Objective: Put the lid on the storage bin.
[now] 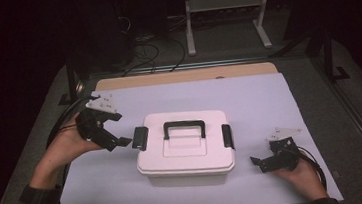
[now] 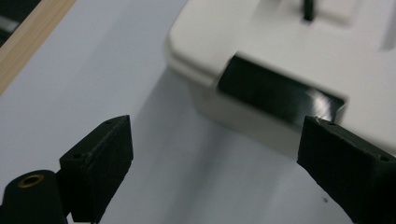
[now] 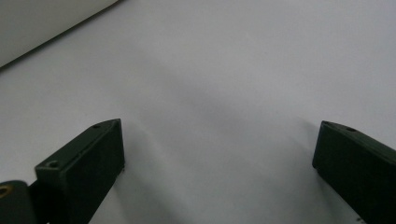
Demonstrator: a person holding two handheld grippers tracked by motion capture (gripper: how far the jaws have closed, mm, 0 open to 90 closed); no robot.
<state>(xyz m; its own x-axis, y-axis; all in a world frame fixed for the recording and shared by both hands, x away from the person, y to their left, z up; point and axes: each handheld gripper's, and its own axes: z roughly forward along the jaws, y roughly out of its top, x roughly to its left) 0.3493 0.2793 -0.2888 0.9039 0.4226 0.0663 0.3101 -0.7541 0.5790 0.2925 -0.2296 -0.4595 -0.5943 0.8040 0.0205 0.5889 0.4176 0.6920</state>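
My right claw (image 1: pixel 257 162) sat near the front right corner of the bench (image 1: pixel 269 98), resting low on the pale mat, jaws spread wide with bare mat between them. White lidded storage box (image 1: pixel 184 149) stood mid-bench, a bit toward the front edge, lid on, black carry handle (image 1: pixel 184 127) lying flat on top. My left claw (image 1: pixel 117 138) hung just beside the box's left end, jaws wide apart, gripping nothing, aimed at the black left latch (image 1: pixel 140 138); one jaw tip nearly at the latch, contact unclear. Right latch (image 1: pixel 228 136) was untouched.
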